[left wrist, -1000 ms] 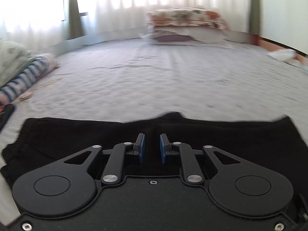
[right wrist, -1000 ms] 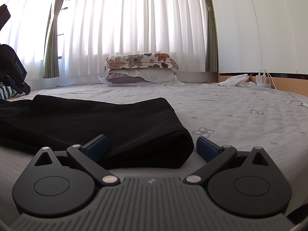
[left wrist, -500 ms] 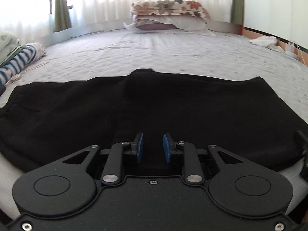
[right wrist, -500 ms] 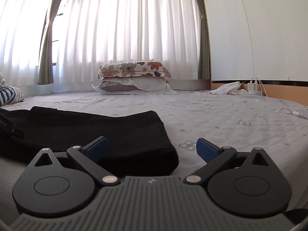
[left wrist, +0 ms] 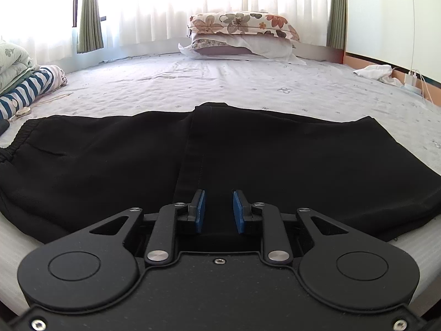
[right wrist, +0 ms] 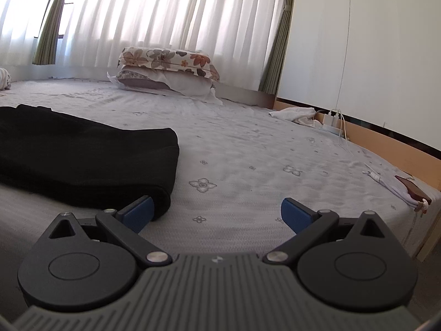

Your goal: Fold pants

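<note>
Black pants (left wrist: 275,160) lie folded flat across the near part of the bed, elastic waistband at the left, a hem edge running down the middle. My left gripper (left wrist: 219,211) hovers at their near edge with its blue pads a small gap apart and nothing between them. In the right wrist view the pants' folded right end (right wrist: 96,162) lies at the left. My right gripper (right wrist: 216,212) is wide open and empty, low over the bedsheet, its left finger (right wrist: 137,212) just beside the folded end.
The bed (left wrist: 248,88) has a pale flowered sheet. Stacked pillows (left wrist: 242,35) lie at the far end below the curtains. Folded bedding and a striped cloth (left wrist: 27,88) lie left. A white cloth and charger cables (right wrist: 317,115) sit at the right edge, a small pouch (right wrist: 405,190) nearer.
My left gripper has pulled back and levelled, so more of the pants shows; its pads have parted slightly. My right gripper has swung right, away from the folded end.
</note>
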Demonstrator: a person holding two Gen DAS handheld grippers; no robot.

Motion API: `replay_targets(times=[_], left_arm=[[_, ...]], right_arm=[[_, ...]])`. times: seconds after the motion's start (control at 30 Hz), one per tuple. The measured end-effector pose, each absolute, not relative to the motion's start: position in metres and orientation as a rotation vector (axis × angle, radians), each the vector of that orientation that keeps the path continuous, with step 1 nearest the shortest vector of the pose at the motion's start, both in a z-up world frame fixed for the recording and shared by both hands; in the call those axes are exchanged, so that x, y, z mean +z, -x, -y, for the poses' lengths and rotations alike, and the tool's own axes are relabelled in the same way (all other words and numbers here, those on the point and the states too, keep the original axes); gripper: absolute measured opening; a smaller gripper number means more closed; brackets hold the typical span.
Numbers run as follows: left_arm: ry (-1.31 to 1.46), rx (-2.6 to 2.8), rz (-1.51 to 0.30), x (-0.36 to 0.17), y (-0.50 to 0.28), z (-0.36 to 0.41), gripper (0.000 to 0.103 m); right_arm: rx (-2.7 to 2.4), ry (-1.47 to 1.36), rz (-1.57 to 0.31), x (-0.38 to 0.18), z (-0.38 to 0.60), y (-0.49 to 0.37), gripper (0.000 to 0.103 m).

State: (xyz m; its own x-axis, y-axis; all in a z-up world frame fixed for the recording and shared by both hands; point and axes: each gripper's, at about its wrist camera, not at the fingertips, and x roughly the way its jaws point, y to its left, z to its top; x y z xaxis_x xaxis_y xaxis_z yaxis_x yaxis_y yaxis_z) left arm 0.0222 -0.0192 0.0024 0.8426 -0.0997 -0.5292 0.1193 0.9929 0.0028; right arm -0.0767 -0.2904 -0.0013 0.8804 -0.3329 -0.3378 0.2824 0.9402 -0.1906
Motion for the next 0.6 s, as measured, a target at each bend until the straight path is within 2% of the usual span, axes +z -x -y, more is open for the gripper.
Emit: replay_targets(times=[0.33,0.43,0.6], left_arm=[[0.011,-0.133,-0.569,0.003,-0.025,0.01,0.023],[0.048,-0.153,-0.576,0.003,-0.027,0.004,0.023],[0.093,-0.177,-0.578,0.002,-0.027,-0.006,0.022]], right_arm=[[-0.351,0.029,-0.416,-0.013,0.313,0.047,0.103],[-0.286,-0.085,-0.43,-0.018,0.335,0.049,0.103],[-0.287,-0.033,-0.456,-0.015,0.33,0.046,0.103]])
